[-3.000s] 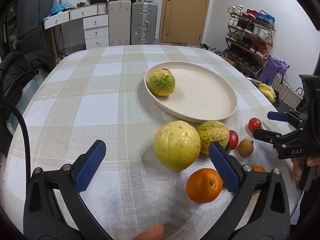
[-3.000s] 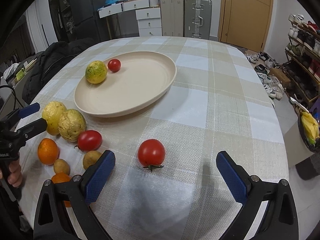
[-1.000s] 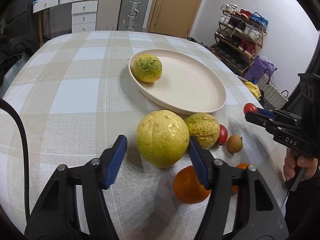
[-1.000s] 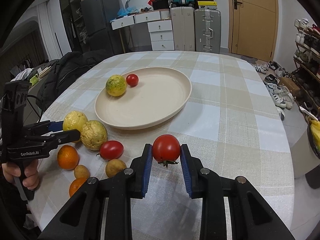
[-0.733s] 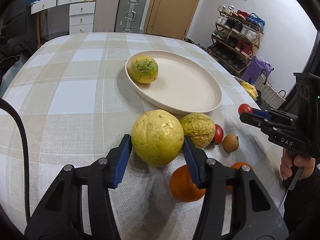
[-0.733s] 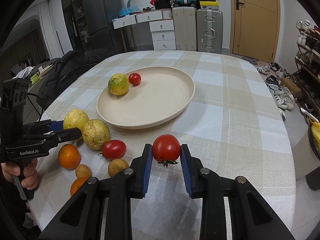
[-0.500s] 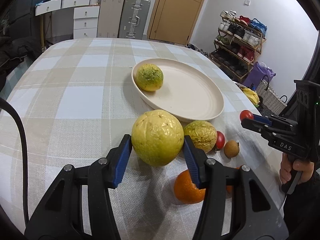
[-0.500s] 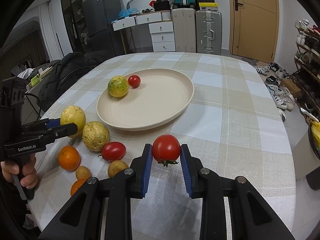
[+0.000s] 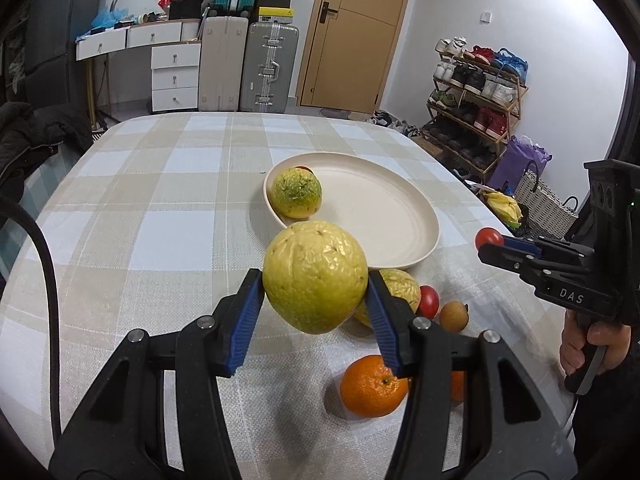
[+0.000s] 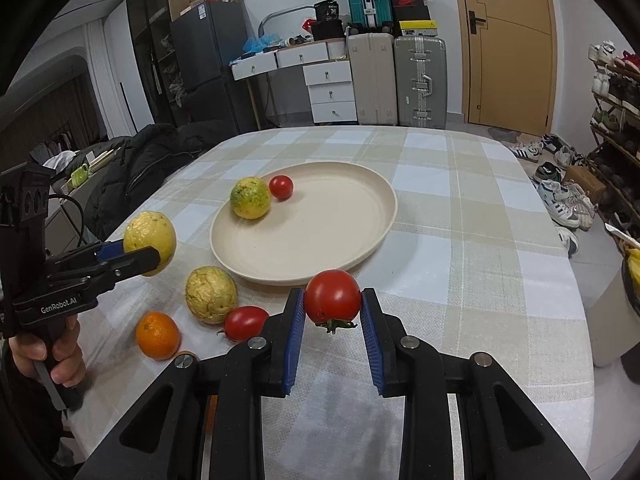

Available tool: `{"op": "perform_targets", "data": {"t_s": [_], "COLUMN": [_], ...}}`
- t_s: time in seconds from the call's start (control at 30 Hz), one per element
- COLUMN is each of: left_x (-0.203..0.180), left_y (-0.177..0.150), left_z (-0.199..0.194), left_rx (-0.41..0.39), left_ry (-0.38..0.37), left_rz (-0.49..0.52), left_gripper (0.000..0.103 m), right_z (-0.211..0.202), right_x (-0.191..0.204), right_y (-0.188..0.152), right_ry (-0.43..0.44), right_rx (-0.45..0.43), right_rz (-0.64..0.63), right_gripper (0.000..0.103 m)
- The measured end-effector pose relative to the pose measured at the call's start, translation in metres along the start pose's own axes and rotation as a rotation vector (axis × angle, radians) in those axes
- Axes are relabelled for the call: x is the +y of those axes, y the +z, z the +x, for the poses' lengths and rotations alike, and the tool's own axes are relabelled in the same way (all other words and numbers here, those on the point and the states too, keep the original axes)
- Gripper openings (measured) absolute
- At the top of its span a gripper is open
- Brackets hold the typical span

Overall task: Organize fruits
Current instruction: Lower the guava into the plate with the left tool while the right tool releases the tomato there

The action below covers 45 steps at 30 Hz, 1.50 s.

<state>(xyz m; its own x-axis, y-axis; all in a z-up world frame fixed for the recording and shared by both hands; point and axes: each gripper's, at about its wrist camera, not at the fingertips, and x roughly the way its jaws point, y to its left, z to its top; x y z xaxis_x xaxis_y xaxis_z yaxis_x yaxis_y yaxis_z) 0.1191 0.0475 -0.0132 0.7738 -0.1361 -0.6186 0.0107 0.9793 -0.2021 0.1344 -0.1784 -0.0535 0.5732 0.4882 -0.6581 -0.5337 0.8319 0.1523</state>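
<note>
Hidden: plate (image 9: 424,240) tomato (image 9: 304,168) mostly behind green fruit (image 9: 297,193).
Left gripper (image 9: 316,308): clamps yellow fruit (image 9: 316,276), now lifted near plate.
Right gripper (image 10: 333,322): pinches tomato (image 10: 333,295) before plate, unchanged.

— What's under my fingers?

— A bench (image 10: 460,240) in a beige and white checked cloth (image 9: 160,216).

— And what lies on it?

— A cream plate (image 10: 360,232) near the middle. Short of the plate, on the cloth: a wrinkled yellow fruit (image 10: 211,294), a red tomato (image 10: 245,322) touching it, an orange (image 10: 157,335), and a small brown fruit (image 9: 454,315) just beside the tomato. A second orange (image 9: 457,386) sits mostly hidden behind my fingers.
</note>
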Motion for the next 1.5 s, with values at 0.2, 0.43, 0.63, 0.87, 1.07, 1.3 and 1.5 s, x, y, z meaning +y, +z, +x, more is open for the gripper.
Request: {"op": "perform_targets", "data": {"t_s": [0.2,0.43,0.63,0.87,1.07,1.3,1.5], "left_x": [-0.002,0.005,0.009,0.009,0.006,-0.002,-0.006], "left_y": [0.001,0.006,0.02,0.04,0.05,0.061,0.064], "left_z": [-0.002,0.0,-0.001,0.001,0.011,0.032,0.05], "left_rx": [-0.003,-0.012,-0.031,-0.054,-0.049,-0.033,-0.012], "left_ry": [0.008,0.037,0.039,0.038,0.038,0.054,0.056], "left_rz": [0.008,-0.013,-0.032,-0.04,-0.039,-0.018,-0.008], "left_gripper": [0.049,0.049,0.049,0.049,0.049,0.049,0.049], "right_z": [0.001,-0.002,0.004,0.009,0.015,0.023,0.026], "right_x": [0.008,0.012,0.017,0.016,0.014,0.01,0.006], "right_y": [0.005,0.02,0.03,0.042,0.051,0.057,0.061], "right_ry": [0.015,0.03,0.032,0.035,0.026,0.026,0.029], "right_rx": [0.0,-0.022,-0.027,-0.036,-0.035,-0.035,-0.042], "right_rz": [-0.024,-0.037,-0.035,-0.017,-0.024,-0.019,-0.003], "right_gripper": [0.029,0.029,0.029,0.029,0.029,0.029,0.029]}}
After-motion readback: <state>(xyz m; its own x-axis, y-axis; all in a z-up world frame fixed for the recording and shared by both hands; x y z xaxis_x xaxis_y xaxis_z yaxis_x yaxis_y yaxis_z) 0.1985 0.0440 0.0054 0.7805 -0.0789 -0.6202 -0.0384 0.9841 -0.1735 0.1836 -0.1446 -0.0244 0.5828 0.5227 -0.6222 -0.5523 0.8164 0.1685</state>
